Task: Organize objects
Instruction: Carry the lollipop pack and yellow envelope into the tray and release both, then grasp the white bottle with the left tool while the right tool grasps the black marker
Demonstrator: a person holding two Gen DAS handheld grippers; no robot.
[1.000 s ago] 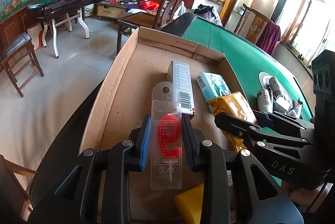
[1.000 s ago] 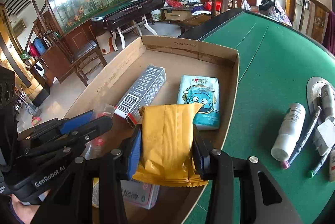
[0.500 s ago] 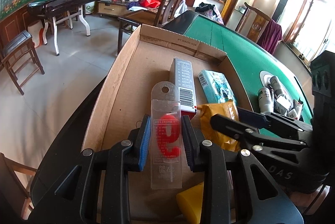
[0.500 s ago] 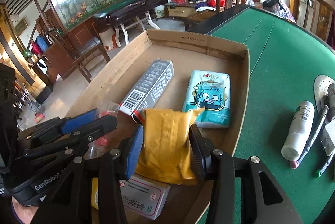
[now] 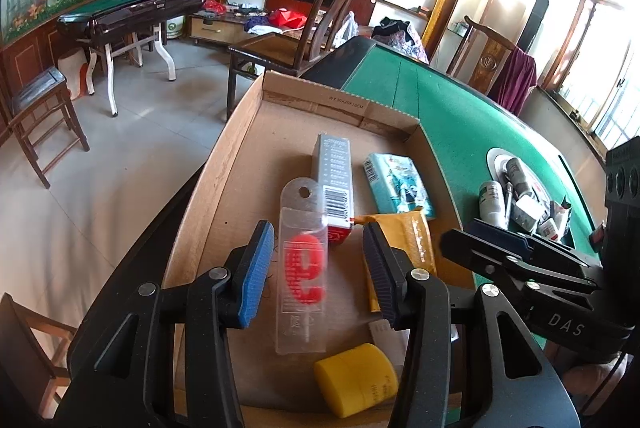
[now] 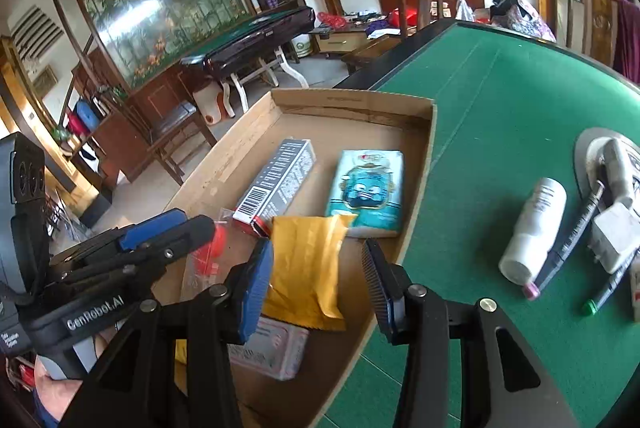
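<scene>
Lying flat on the floor of the box (image 5: 240, 132), the candle pack (image 5: 302, 268) sat between the left gripper (image 5: 318, 260), whose jaws had just been opening and stood clear of it. It looked light, slick and bendy, best pinched across its edges. The right gripper (image 6: 318, 268) gaped over the yellow pouch (image 6: 308, 264), not pressing it.

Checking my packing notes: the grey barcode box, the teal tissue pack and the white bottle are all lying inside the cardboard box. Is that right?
Not quite. The grey barcode box and the teal tissue pack lie inside the cardboard box, but the white bottle lies outside it on the green table, as the right wrist view shows.
</scene>
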